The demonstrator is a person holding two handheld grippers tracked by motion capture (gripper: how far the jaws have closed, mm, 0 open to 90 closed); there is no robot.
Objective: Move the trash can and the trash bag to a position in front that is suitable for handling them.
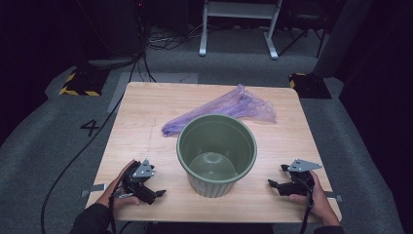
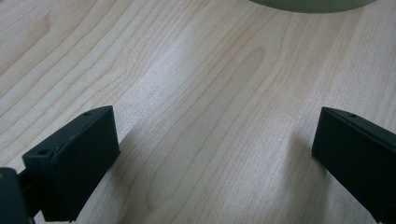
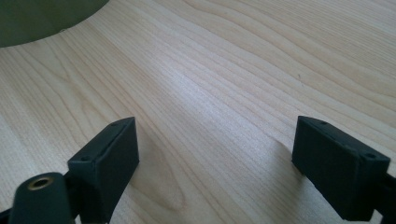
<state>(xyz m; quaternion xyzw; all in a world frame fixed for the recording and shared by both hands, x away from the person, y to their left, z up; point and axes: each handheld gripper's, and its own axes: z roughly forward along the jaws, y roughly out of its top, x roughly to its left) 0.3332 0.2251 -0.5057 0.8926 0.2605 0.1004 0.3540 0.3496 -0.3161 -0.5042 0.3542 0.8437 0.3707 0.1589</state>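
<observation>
A green ribbed bin (image 1: 216,153) stands upright and empty in the middle of the wooden table (image 1: 146,105). Behind it lies a crumpled purple plastic bag (image 1: 229,108), stretched from the bin's far left rim toward the back right. My left gripper (image 1: 155,194) rests on the table at the front left, open, with bare wood between its jaws (image 2: 215,154). At the front right my right gripper (image 1: 273,184) rests the same way, open and pointed at the bin (image 3: 37,18). The bin's base (image 2: 313,4) edges into the left gripper view at the top.
The table stands on grey carpet with cables (image 1: 73,161) trailing off to the left. A white metal frame (image 1: 238,24) and black-and-yellow floor blocks (image 1: 80,83) stand beyond the far edge. Bare wood lies on both sides of the bin.
</observation>
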